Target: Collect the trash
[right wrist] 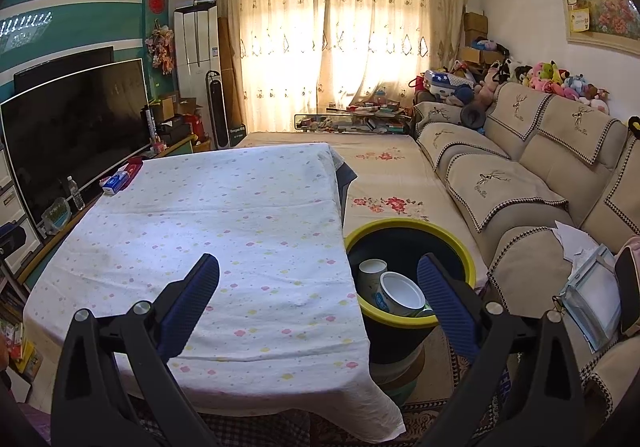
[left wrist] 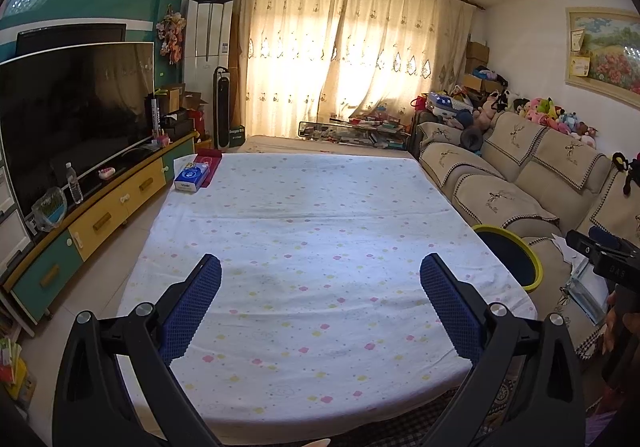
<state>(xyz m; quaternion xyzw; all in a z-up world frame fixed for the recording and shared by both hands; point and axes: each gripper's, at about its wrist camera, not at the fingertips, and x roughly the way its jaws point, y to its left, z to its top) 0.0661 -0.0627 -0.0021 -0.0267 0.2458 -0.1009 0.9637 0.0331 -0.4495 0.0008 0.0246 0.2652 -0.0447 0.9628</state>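
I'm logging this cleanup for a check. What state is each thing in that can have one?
Left gripper: open, empty.
Right gripper: open, empty.
Trash bin: upright, lidless, holding paper cups.
Tissue pack: lying flat at the table's far left corner.
Water bottle: upright, capped.
TV: screen dark.
Curtains: drawn shut.

A soft matt cotton-looking tablecloth [left wrist: 320, 247] is covering the table — faintly creased. The bin [right wrist: 464, 267] is showing a smooth, slightly glossy plastic rim. The gripper pads [right wrist: 188, 299] are wearing rough blue textured rubber — black plastic arms behind.
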